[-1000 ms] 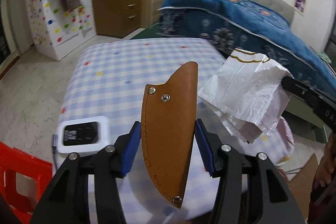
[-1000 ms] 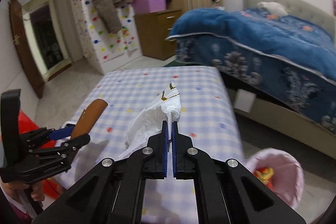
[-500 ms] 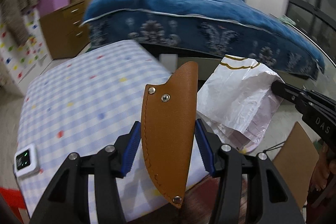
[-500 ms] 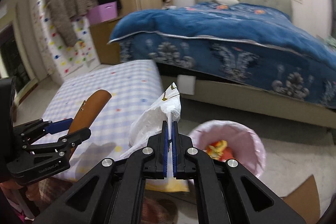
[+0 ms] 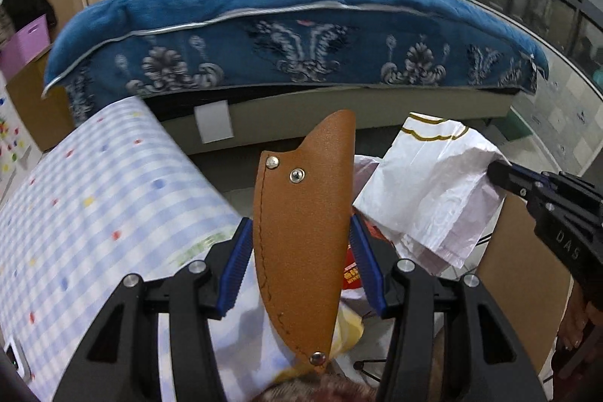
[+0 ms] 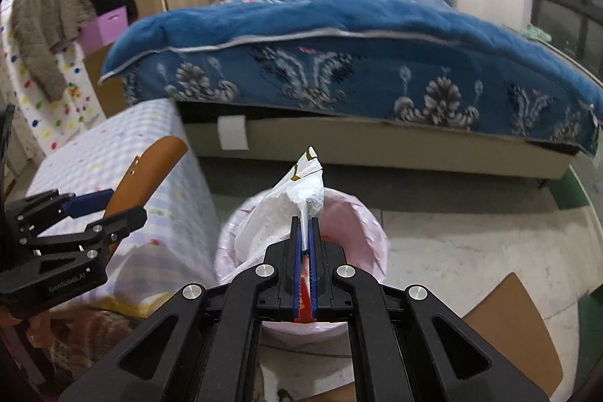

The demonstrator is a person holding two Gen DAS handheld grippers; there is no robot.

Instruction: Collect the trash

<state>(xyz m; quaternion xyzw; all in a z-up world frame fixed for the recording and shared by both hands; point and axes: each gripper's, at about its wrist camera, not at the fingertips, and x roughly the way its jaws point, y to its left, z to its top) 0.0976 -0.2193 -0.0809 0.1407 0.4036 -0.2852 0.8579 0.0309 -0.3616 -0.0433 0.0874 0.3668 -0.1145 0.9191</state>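
Drop-off step: right claw (image 6: 305,232) pinched tight on white plastic bag (image 6: 275,213) directly over pink bin (image 6: 361,225); left claw (image 5: 299,262) clamps leather sheath (image 5: 301,225) alongside; next, likely release both.

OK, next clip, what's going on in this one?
A person is clearing trash with two handheld grippers. The left gripper grips a brown leather sheath. The right gripper is shut on a crumpled white plastic bag, held above a pink-lined bin on the floor beside the checked table. Neither is dropped yet.
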